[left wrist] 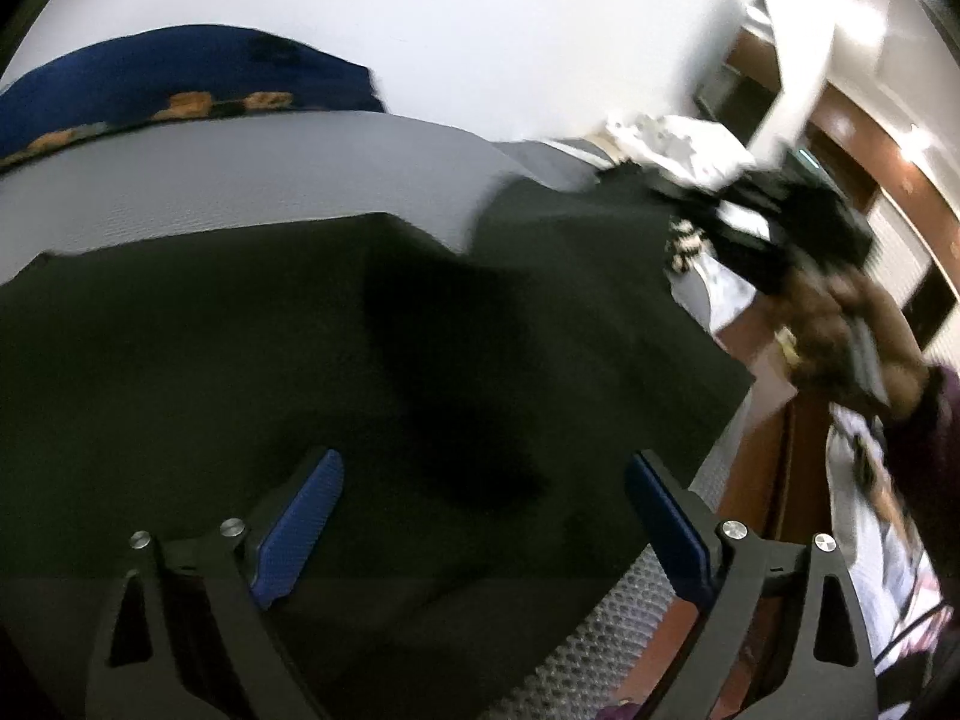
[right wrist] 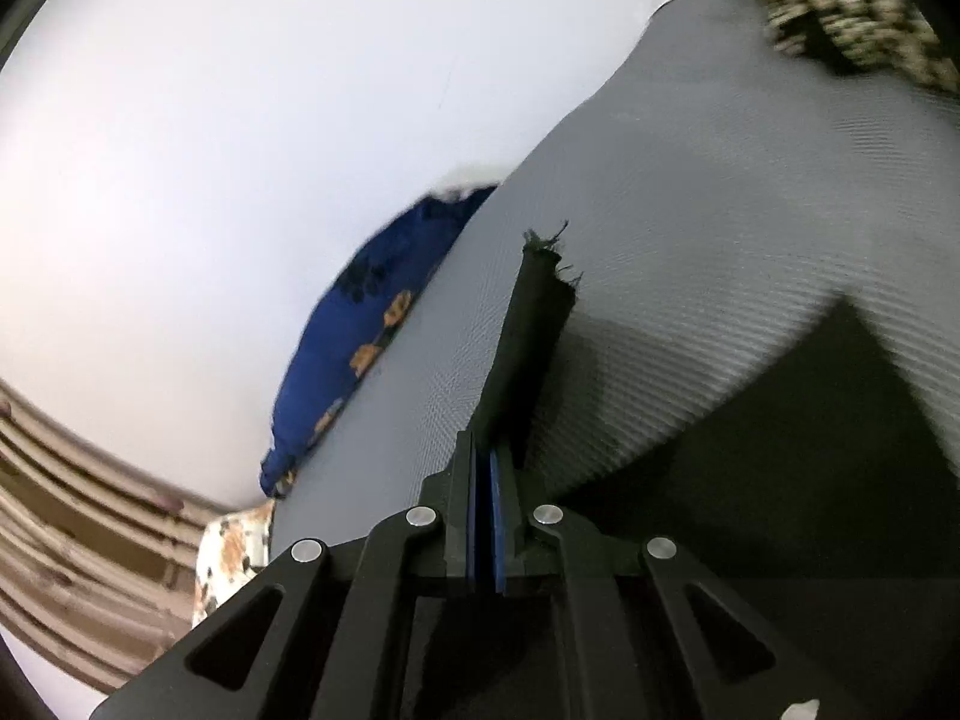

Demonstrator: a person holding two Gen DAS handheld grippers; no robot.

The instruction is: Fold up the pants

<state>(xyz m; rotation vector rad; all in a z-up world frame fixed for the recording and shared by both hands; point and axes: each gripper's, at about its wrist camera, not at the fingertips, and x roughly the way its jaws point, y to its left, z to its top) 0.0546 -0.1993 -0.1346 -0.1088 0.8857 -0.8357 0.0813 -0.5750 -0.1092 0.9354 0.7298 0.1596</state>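
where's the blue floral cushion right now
The blue floral cushion sits at the far edge of the grey mattress against the white wall, upper left in the left wrist view, beyond the dark pants.

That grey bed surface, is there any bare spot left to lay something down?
Yes. The grey mattress is bare between the dark pants and the blue floral cloth at its far edge. The right hand-held gripper is lifting a pants edge over another bare grey stretch. The corner with the white and patterned clothes is crowded.

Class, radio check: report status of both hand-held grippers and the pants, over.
Left hand-held gripper open above pants. Right hand-held gripper shut on pants edge. Nothing in the way.
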